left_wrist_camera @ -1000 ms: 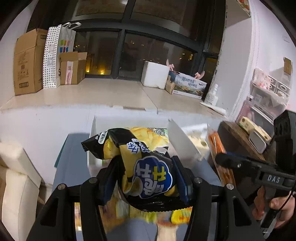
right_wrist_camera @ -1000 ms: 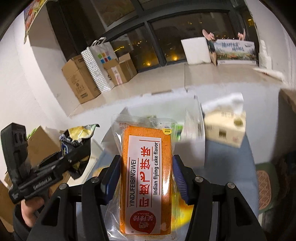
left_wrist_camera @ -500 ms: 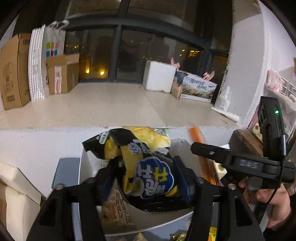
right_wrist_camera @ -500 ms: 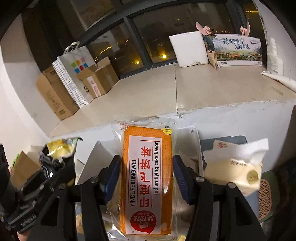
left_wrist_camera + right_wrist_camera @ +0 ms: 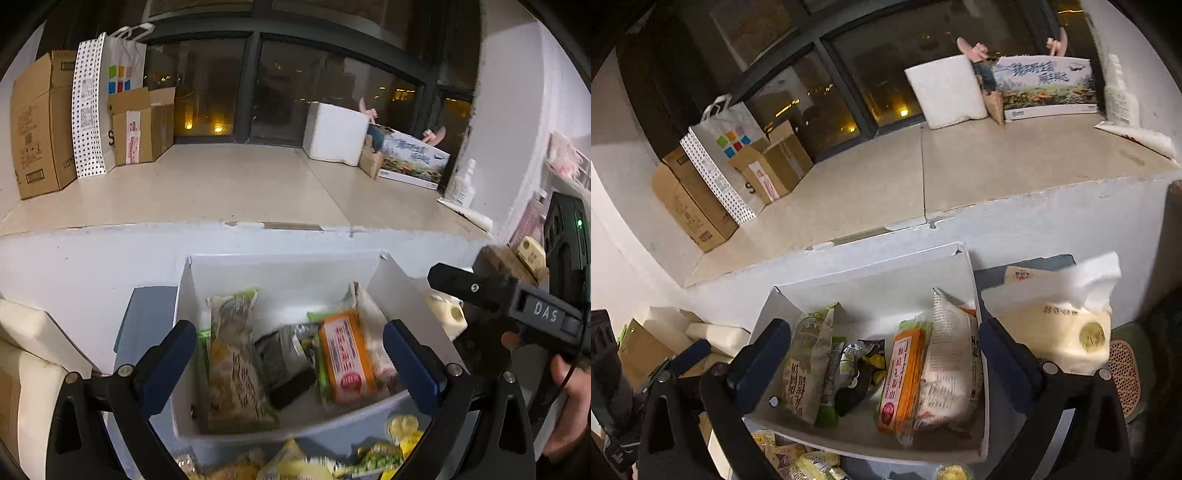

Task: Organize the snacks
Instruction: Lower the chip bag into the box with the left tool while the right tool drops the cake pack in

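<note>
A white open box (image 5: 280, 273) (image 5: 871, 291) holds several snack packs. The orange cake pack (image 5: 345, 360) (image 5: 901, 380) lies inside at the right. The black and yellow chip bag (image 5: 286, 356) (image 5: 860, 373) lies in the middle. A beige and green bag (image 5: 232, 354) (image 5: 807, 362) lies at the left. My left gripper (image 5: 290, 363) is open and empty, just above the box's near rim. My right gripper (image 5: 884, 367) is open and empty over the box; its body shows in the left wrist view (image 5: 517, 299).
Loose yellow snack packs (image 5: 325, 458) (image 5: 809, 458) lie in front of the box. A tissue pack (image 5: 1060, 325) stands right of the box. Behind is a raised ledge (image 5: 207, 184) with cardboard boxes (image 5: 40, 122) and a foam box (image 5: 334, 134).
Both grippers have opened and let go of their packs. The chip bag and the orange cake pack now lie in the white box. Both grippers have drawn back slightly.
</note>
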Demonstrator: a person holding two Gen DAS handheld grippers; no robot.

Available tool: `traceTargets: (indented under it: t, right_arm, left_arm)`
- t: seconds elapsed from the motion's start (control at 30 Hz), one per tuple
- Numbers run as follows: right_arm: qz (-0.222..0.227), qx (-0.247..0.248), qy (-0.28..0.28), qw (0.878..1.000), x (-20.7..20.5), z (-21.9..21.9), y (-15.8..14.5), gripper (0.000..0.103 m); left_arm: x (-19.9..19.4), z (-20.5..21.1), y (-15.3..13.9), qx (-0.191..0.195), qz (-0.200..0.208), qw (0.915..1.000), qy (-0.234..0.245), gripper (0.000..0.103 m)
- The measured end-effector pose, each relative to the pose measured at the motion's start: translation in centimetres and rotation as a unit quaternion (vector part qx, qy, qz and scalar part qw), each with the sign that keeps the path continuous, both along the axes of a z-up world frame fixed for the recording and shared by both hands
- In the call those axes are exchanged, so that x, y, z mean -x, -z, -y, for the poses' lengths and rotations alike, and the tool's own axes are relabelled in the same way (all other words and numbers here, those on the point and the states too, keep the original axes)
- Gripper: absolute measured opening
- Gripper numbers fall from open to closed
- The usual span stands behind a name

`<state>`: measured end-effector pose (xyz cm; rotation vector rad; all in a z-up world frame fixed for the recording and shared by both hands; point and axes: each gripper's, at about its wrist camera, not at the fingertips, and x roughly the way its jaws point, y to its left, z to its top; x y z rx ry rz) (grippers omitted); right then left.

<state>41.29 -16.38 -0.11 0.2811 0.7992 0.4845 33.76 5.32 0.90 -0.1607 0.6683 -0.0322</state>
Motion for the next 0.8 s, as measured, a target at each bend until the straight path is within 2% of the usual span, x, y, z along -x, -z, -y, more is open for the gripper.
traceTargets:
  t: [0.17,0.27,0.4,0.5,0.63,0.73,0.8]
  right_arm:
    - [0.024,0.008,-0.026,0.999,4.6,0.3,-0.2,0.103]
    - [0.043,0.014,-0.035,0.998,8.0,0.8,-0.3,0.103]
    - [0.068,0.036,-0.041,0.996,12.7,1.2,-0.3,0.103]
    - [0.089,0.059,-0.041,0.993,15.9,1.3,-0.4,0.103]
    - [0.099,0.098,-0.051,0.989,19.0,1.0,0.2,0.103]
    - [0.096,0.088,-0.055,0.99,21.6,1.6,1.0,0.103]
    - [0.087,0.081,-0.06,0.991,23.1,2.1,1.9,0.103]
  left_arm:
    - [4.3,1.1,0.6,-0.003,-0.002,1.0,0.006,0.103]
    - [7.9,1.8,0.5,0.01,0.018,0.9996,0.021,0.103]
    - [13.3,3.4,-0.3,-0.011,0.045,0.9985,0.031,0.103]
    - [16.5,3.8,-0.7,-0.008,0.05,0.9982,0.033,0.103]
    - [20.7,4.2,-0.5,-0.015,0.055,0.9981,0.023,0.103]
    - [23.6,4.4,0.7,-0.032,0.067,0.9973,0.002,0.103]
    - [25.3,4.5,1.9,-0.022,0.061,0.9979,0.001,0.103]
